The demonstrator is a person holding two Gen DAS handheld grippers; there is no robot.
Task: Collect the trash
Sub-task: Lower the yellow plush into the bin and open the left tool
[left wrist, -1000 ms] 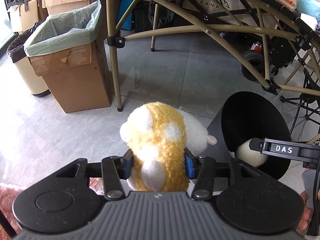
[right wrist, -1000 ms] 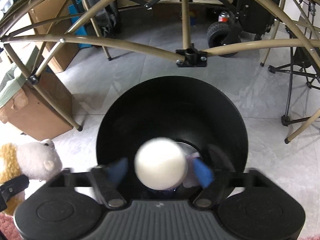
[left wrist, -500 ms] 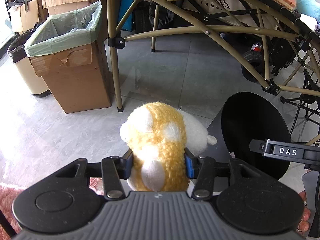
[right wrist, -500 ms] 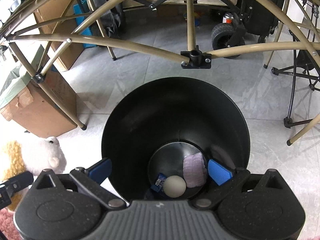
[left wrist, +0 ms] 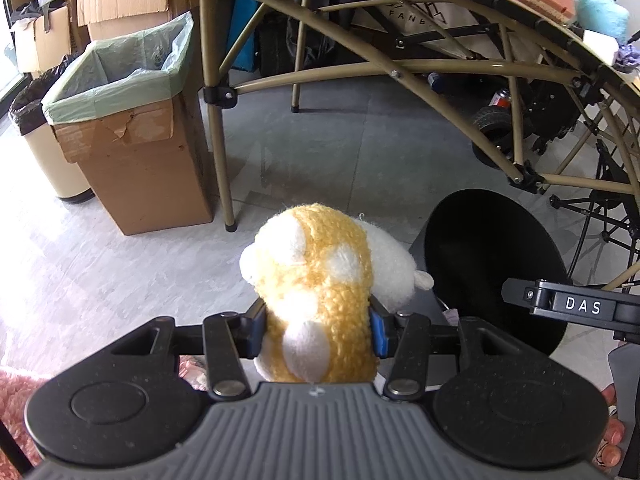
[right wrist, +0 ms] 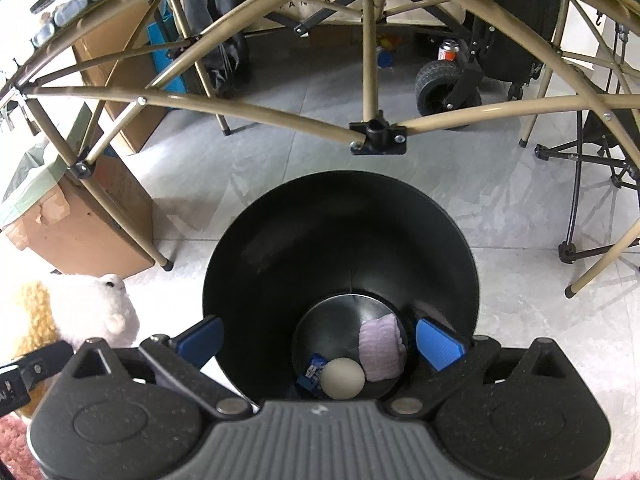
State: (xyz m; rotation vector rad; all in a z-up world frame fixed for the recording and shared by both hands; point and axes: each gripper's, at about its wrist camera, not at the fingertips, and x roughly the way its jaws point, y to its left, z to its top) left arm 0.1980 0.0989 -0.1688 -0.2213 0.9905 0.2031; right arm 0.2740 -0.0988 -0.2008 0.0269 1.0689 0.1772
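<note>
My left gripper [left wrist: 317,330] is shut on a yellow and white plush toy [left wrist: 316,288], its blue pads pressed into the toy's sides; the toy hangs left of a black round bin [left wrist: 492,264]. Seen from the right wrist, the same black bin [right wrist: 340,240] gapes straight below my right gripper [right wrist: 320,340], which stands open and empty over the rim. On the bin's floor lie a pale ball [right wrist: 343,378], a lilac cloth [right wrist: 380,354] and a small blue wrapper [right wrist: 313,372]. The plush toy [right wrist: 86,310] shows at the left edge there.
A cardboard box lined with a green bag [left wrist: 132,128] stands at the left, with a cream bin [left wrist: 48,152] behind it. Tan folding-table legs [right wrist: 376,136] arch over the grey tile floor. A wheeled cart [right wrist: 444,84] and black stand [right wrist: 576,208] sit behind. Pink rug [left wrist: 16,408] lower left.
The pale ball left my right gripper and dropped to the bottom of the black bin; the right jaws spread wide. My left gripper and the plush toy stayed put.
</note>
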